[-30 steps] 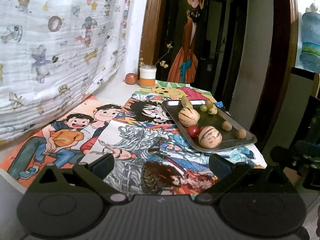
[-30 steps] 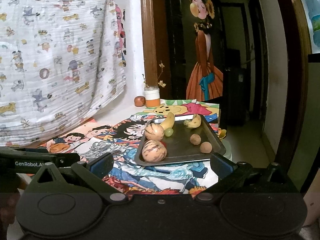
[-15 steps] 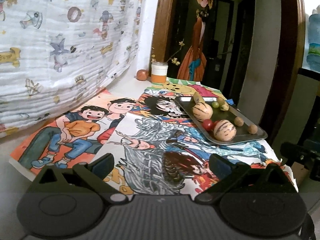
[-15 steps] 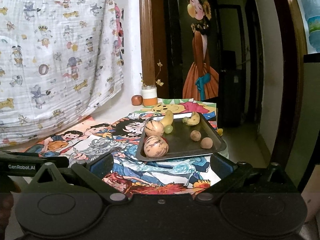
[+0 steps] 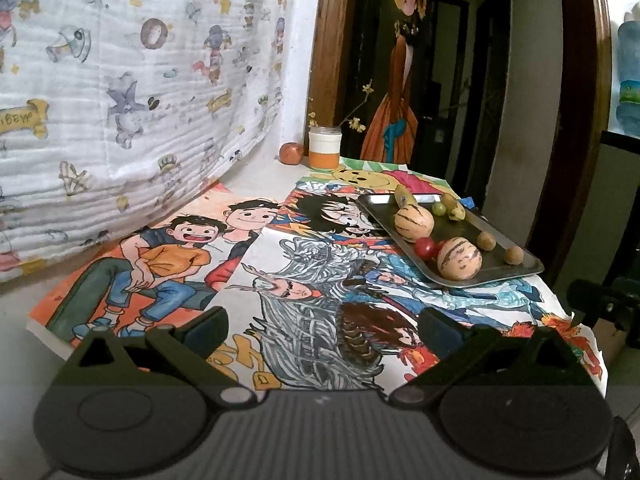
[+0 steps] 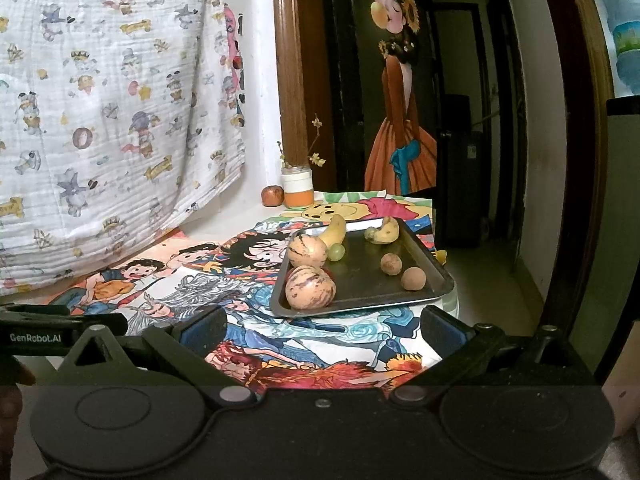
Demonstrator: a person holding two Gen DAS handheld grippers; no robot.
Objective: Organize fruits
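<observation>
Fruits lie together on a metal tray at the right side of the table, well ahead of both grippers. Nearest the cameras, the left gripper and the right gripper each hold their fingers spread wide with nothing between them, above the cartoon posters that cover the table. On the tray's near end sits a striped melon, with a red cherry tomato just beside it in the left view. Behind it comes a 2nd striped melon, touching a green grape. 2 small brown fruits rest apart on the tray's right side. 2 bananas lie at the far end. Beyond the tray, a jar and a red apple stand by the wall.
</observation>
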